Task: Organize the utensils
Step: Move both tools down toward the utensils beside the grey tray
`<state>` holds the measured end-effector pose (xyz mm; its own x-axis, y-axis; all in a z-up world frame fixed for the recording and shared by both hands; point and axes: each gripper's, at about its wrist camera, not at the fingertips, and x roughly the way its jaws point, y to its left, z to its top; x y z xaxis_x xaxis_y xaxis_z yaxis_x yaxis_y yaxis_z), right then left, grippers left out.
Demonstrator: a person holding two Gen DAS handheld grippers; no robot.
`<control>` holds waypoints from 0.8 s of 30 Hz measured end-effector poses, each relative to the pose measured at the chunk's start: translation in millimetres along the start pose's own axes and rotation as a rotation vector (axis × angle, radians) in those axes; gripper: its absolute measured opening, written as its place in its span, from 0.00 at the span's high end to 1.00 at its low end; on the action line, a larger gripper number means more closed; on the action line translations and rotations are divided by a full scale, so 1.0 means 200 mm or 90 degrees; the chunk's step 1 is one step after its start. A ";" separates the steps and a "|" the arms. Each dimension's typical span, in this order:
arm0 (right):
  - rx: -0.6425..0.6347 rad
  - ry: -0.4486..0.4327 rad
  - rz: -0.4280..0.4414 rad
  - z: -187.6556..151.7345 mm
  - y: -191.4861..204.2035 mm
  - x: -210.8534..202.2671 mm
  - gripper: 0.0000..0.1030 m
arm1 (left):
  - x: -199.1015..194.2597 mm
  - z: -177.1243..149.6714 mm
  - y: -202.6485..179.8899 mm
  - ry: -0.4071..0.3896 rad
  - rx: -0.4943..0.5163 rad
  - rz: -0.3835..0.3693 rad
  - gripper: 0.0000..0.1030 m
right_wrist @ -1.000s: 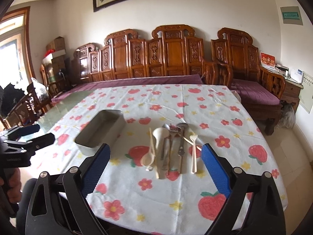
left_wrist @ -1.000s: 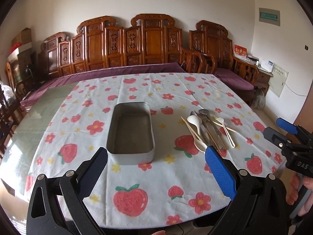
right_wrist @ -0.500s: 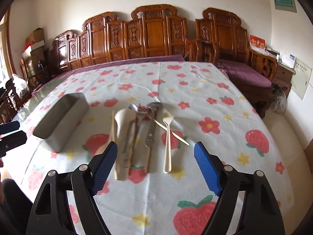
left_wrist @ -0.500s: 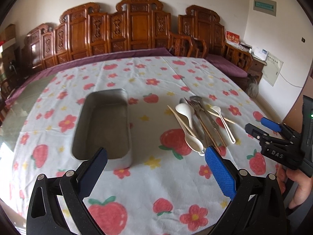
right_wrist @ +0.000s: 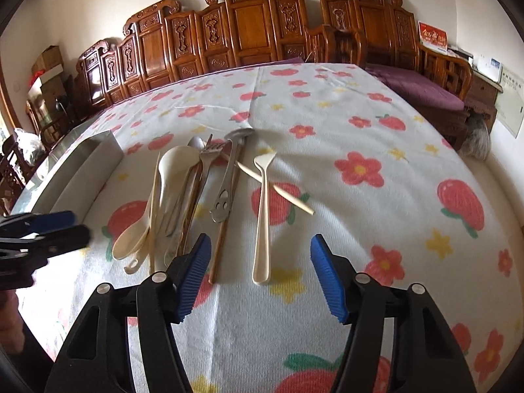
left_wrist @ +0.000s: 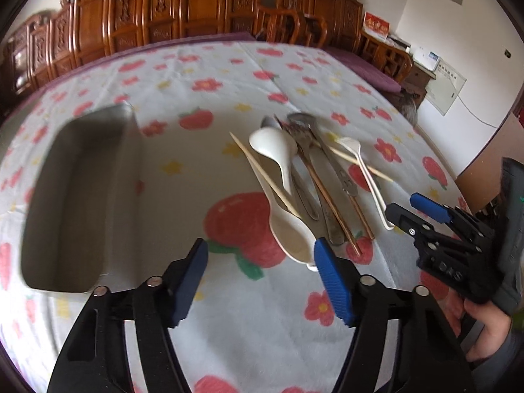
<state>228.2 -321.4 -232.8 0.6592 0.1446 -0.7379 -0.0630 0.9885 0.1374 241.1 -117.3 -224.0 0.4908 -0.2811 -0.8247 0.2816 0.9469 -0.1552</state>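
Note:
A pile of utensils [left_wrist: 308, 180] lies on the flowered tablecloth: white ceramic spoons [left_wrist: 278, 154], metal forks and spoons, chopsticks and a slim cream spoon [right_wrist: 263, 216]. An empty metal tin [left_wrist: 78, 193] stands to the left of the pile. My left gripper [left_wrist: 262, 268] is open and empty, low over the cloth just in front of the pile. My right gripper [right_wrist: 258, 262] is open and empty, with the cream spoon's handle end between its fingers' line. The right gripper also shows in the left wrist view [left_wrist: 416, 213]. The left gripper also shows in the right wrist view [right_wrist: 42, 229].
The tablecloth [right_wrist: 360, 150] covers a large table. Carved wooden benches [right_wrist: 249, 32] with purple cushions line the far and right sides. A small cabinet [right_wrist: 484, 91] stands by the right wall.
Both grippers have moved forward and down toward the utensil pile. The pile and tin now look closer. Both stay open and empty.

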 end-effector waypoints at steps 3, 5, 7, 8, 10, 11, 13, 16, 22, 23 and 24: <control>0.001 0.003 0.001 -0.01 0.00 0.01 0.36 | 0.11 0.01 -0.01 0.030 -0.022 -0.015 0.48; 0.001 0.003 0.001 -0.02 0.01 0.01 0.36 | 0.15 0.01 -0.01 0.040 -0.033 -0.017 0.54; 0.001 0.002 0.002 -0.03 0.01 0.01 0.36 | 0.18 0.02 0.00 0.052 -0.051 -0.021 0.62; 0.002 0.002 0.003 -0.02 0.00 0.01 0.36 | 0.19 0.02 0.00 0.048 -0.060 -0.023 0.63; 0.005 -0.002 0.007 -0.03 0.01 0.00 0.36 | 0.20 0.03 0.01 0.048 -0.070 -0.022 0.66; 0.004 -0.005 0.007 -0.03 0.01 0.00 0.36 | 0.21 0.04 0.00 0.048 -0.071 -0.022 0.68; 0.002 -0.008 0.006 -0.03 0.01 0.00 0.36 | 0.22 0.04 0.00 0.049 -0.073 -0.020 0.73; 0.001 -0.008 0.004 -0.03 0.01 0.00 0.36 | 0.22 0.04 -0.02 0.054 -0.073 -0.021 0.92; 0.012 -0.020 0.016 -0.02 -0.01 -0.01 0.36 | 0.14 0.03 -0.02 0.025 -0.080 -0.009 0.99; 0.011 -0.020 0.016 -0.02 0.00 -0.01 0.36 | 0.12 0.02 -0.02 0.020 -0.078 -0.005 0.99; 0.010 -0.019 0.019 -0.02 0.00 -0.01 0.36 | 0.11 0.02 -0.02 0.016 -0.075 -0.002 0.99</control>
<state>224.0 -321.3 -233.8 0.6795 0.1718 -0.7133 -0.0708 0.9830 0.1693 254.8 -127.8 -238.7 0.4695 -0.2813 -0.8369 0.1839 0.9582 -0.2190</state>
